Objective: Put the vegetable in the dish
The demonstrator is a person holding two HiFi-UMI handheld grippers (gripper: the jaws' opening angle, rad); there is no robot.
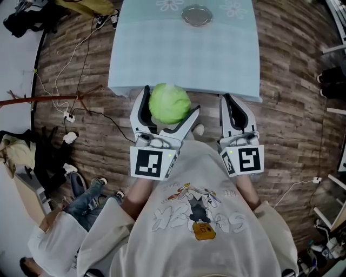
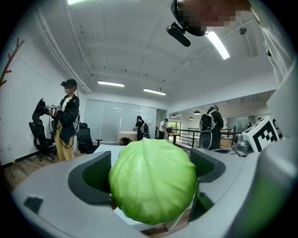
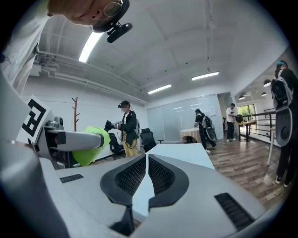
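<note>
A round green cabbage (image 1: 169,103) is clamped in my left gripper (image 1: 168,108), held just short of the table's near edge. In the left gripper view the cabbage (image 2: 152,181) fills the space between both dark pads. My right gripper (image 1: 233,105) is beside it, shut with nothing in it, its pads (image 3: 160,175) nearly touching. From the right gripper view the cabbage (image 3: 91,145) shows at the left. A small metal dish (image 1: 196,15) sits at the far end of the table.
The table (image 1: 184,54) has a pale blue checked cloth and stands on a wood floor. Cables (image 1: 81,111) and a power strip lie on the floor at the left. Several people stand in the room behind.
</note>
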